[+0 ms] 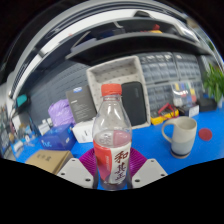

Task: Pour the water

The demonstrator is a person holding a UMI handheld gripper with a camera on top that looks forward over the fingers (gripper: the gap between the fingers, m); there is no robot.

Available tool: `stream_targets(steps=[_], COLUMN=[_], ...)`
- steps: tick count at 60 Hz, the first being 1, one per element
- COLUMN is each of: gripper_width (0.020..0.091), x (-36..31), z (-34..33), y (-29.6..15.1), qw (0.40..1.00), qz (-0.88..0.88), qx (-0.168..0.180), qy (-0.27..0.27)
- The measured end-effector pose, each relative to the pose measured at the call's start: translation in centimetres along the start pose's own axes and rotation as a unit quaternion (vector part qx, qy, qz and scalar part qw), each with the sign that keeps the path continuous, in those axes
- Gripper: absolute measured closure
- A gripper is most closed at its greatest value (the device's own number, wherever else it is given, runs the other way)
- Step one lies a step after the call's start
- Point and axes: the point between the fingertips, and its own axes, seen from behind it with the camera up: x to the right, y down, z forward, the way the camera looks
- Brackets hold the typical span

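Gripper view | tool [112, 172] clamps bottle [112, 135] | mug [181, 134] right, red cap [205, 133] beyond

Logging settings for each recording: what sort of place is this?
Probably an office or lab workspace: a blue table cluttered with a mug and water bottle, plus shelving behind.

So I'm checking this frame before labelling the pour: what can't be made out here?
- Bottle, gripper view: its base is hidden behind the fingers, so its footing is unseen.
- Gripper: whether the pads press on the bottle cannot be told.
- Mug: its inside is hidden by its own wall, so any water in it is unseen.
- Label text on the bottle: too small to read.
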Motion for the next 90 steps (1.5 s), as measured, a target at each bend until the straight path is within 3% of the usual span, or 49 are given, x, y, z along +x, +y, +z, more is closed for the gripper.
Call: stream_targets(steps=[7, 15, 28, 32, 50, 60, 73, 83, 90], gripper_width=[0.0717, 0.0718, 0.0719, 0.0719, 0.0720, 0.0720, 0.0717, 0.0716, 0.0717], x=[1.7, 3.2, 5.2, 4.9, 5.5, 6.3, 6.5, 7.5, 10.5], z=[0.0, -0.1, 0.4, 0.7, 1.0, 0.8, 0.3, -0.8, -1.6], y=[-0.8, -3.0, -6.7, -7.7, -10.5, -10.8, -9.7, -11.7, -15.8], qw=[0.992, 0.958, 0.857, 0.820, 0.676, 0.648, 0.678, 0.816, 0.911], qz=[0.127, 0.285, 0.514, 0.571, 0.734, 0.758, 0.730, 0.573, 0.410], qx=[-0.023, -0.016, -0.004, -0.015, -0.036, -0.044, -0.065, -0.058, -0.019], qy=[0.002, 0.004, -0.016, -0.028, -0.049, -0.048, -0.049, -0.052, -0.044])
